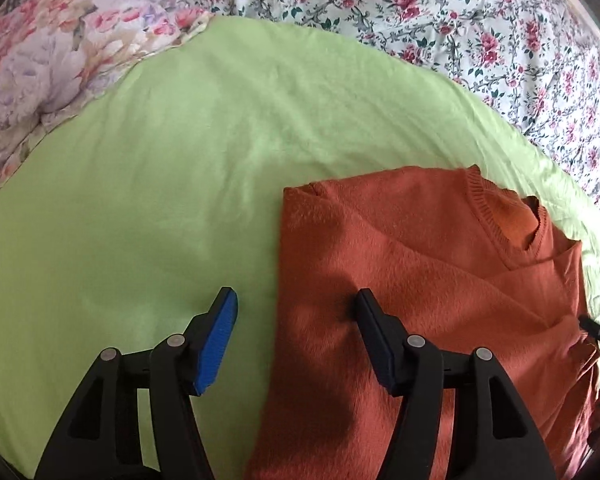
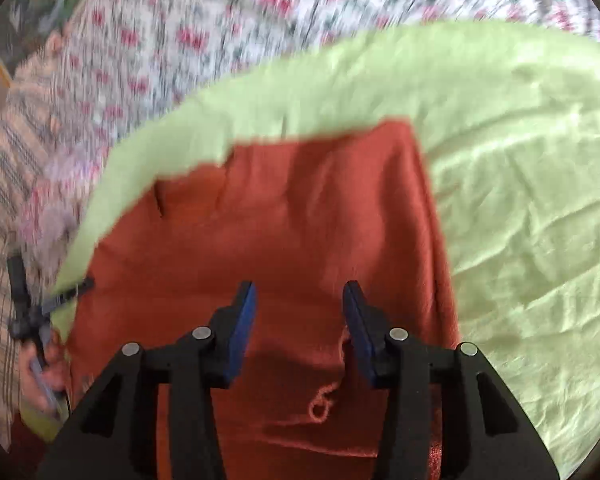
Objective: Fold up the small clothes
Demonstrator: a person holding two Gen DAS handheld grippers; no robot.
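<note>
A floral bedsheet (image 1: 480,20) lay under a green cloth (image 1: 140,200), where the rust-orange sweater (image 1: 420,280) rested partly folded, sides turned in. Both the left tool (image 1: 296,312) and right tool (image 2: 300,304) hung apart, empty. Next, probably, a hem grasp for the crosswise fold.

soft, even daylight fills both fisheye views, with dark rounded corners and edges that bend. the left wrist view is sharp, with a soft shadow on the orange sweater (image 1: 420,280). the right wrist view is smeared with motion blur, worst on the floral sheet (image 2: 220,20).
</note>
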